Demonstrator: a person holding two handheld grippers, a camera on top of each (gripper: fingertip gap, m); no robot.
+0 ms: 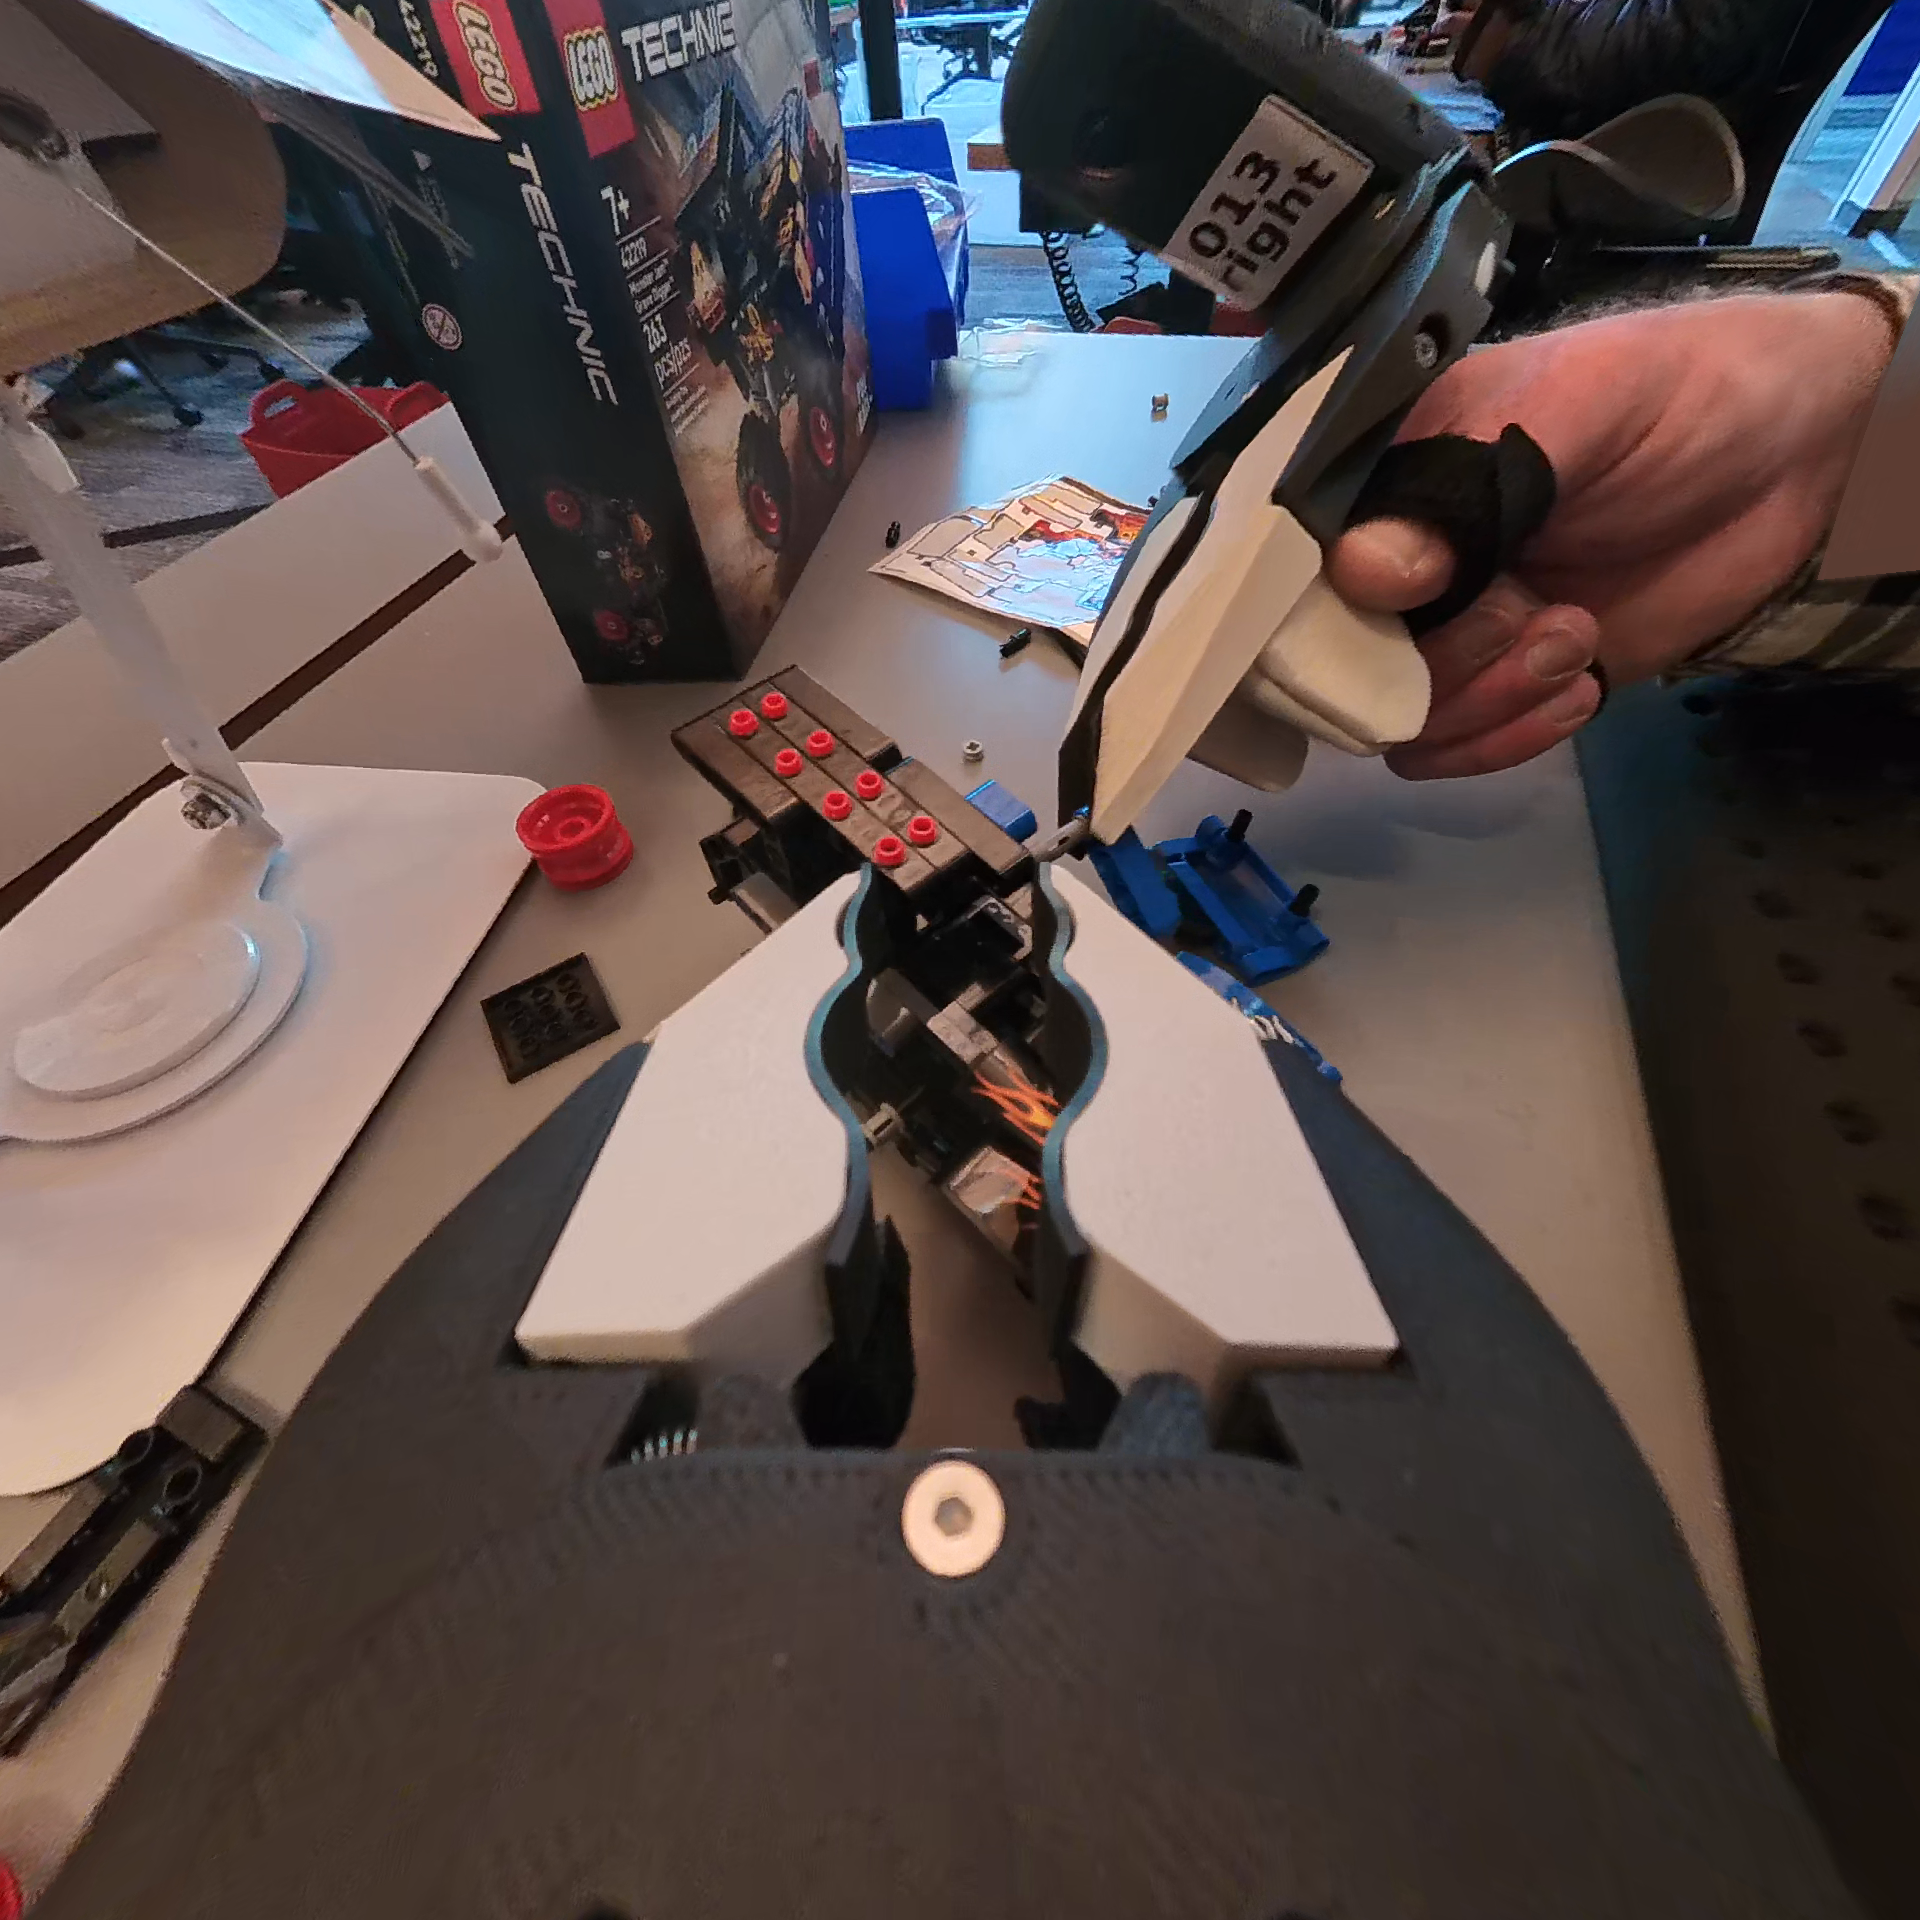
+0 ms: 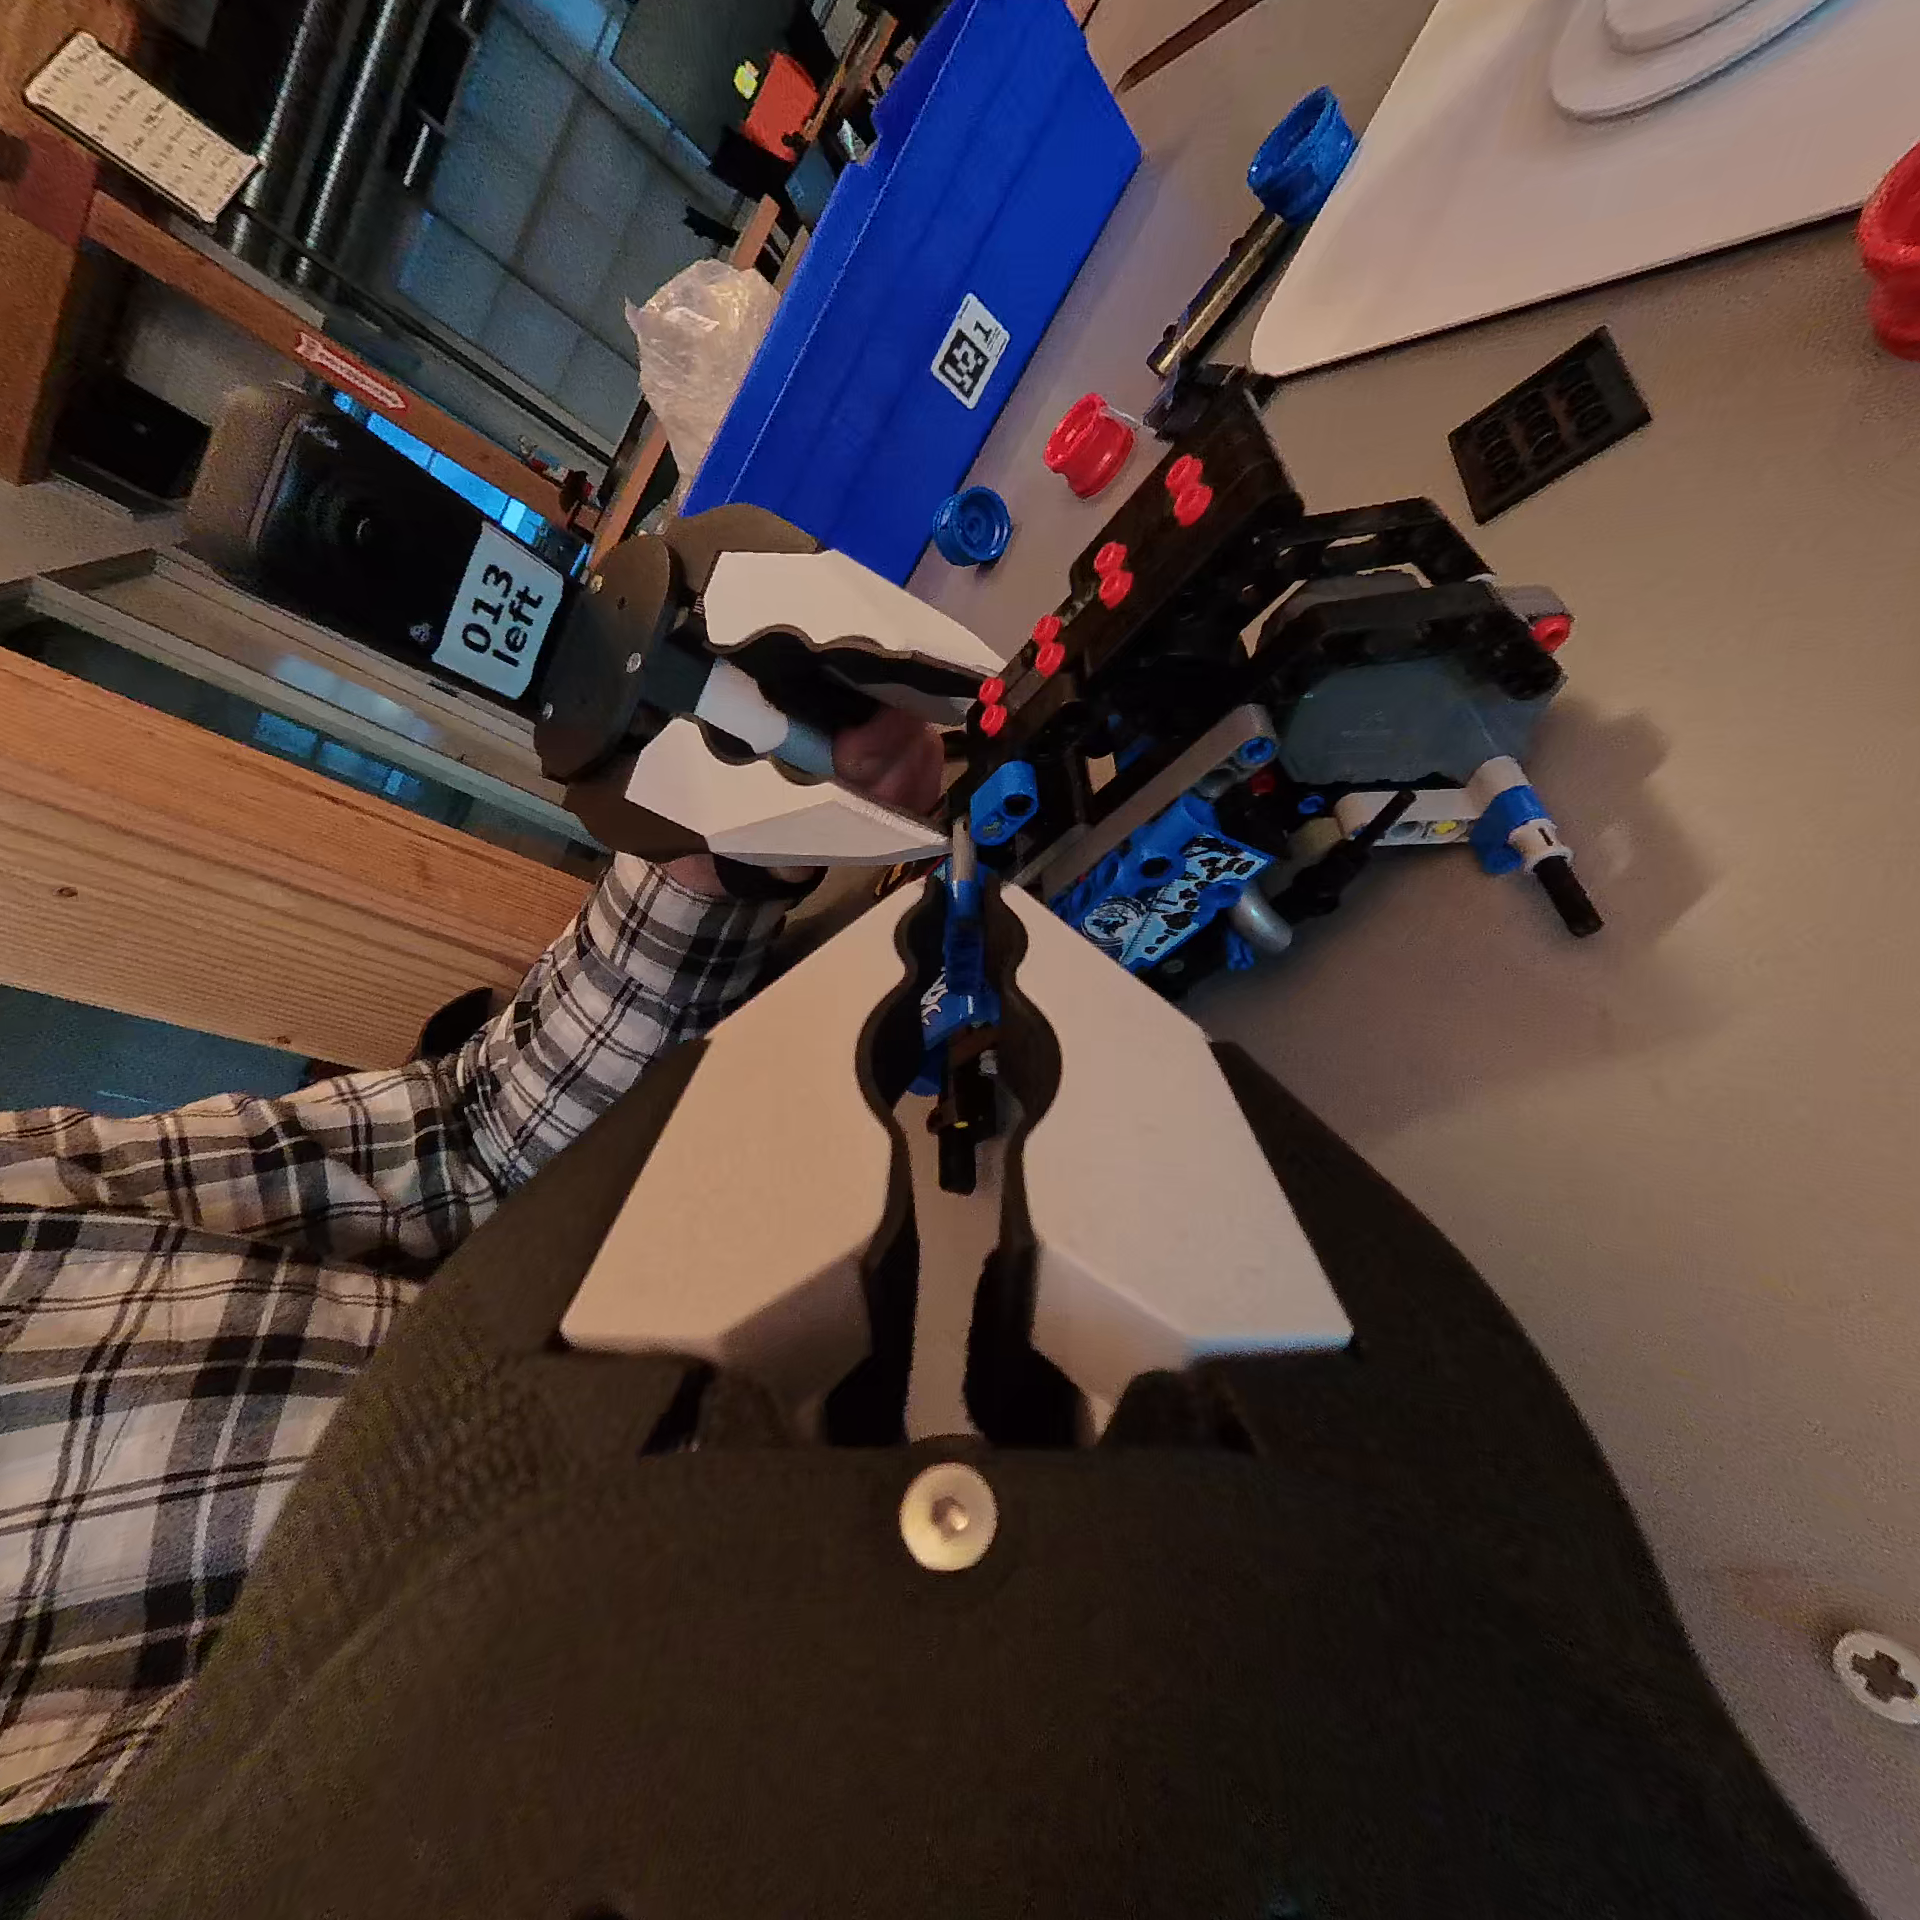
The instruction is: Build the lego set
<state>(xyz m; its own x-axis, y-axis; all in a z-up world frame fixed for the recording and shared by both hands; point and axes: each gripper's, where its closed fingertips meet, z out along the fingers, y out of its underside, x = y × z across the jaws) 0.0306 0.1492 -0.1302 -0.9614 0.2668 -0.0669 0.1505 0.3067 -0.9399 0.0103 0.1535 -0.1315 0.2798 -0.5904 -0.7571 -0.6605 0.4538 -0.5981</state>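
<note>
The half-built model (image 1: 862, 821) is held on the worktop (image 1: 1039, 436) by the left gripper (image 1: 951, 904), its jaws closed narrowly on the black chassis near the flame-printed panel (image 1: 1013, 1107) – the grip is seen from the far side in the right wrist view, where the left gripper (image 2: 940, 764) clamps the end of the red-studded beam (image 2: 1117, 582). A slim blue and black sub-assembly (image 2: 961, 987) with a grey axle tip (image 2: 961, 847) is pinched between the nearly shut jaws of the right gripper (image 2: 961, 899), and that tip is presented to the model's side, close to a blue connector (image 2: 1003, 795). The step in hand appears to be seating the axle. It is best done with the axle lined up squarely with its hole before any push – pressure should run along the axle, not across it, while the model is braced firmly against sliding. Loose parts lie nearby: a red hub (image 1: 575, 836), a black plate (image 1: 551, 1013), blue pieces (image 1: 1210, 899), the box (image 1: 665, 343), the sticker sheet (image 1: 1029, 551)
</note>
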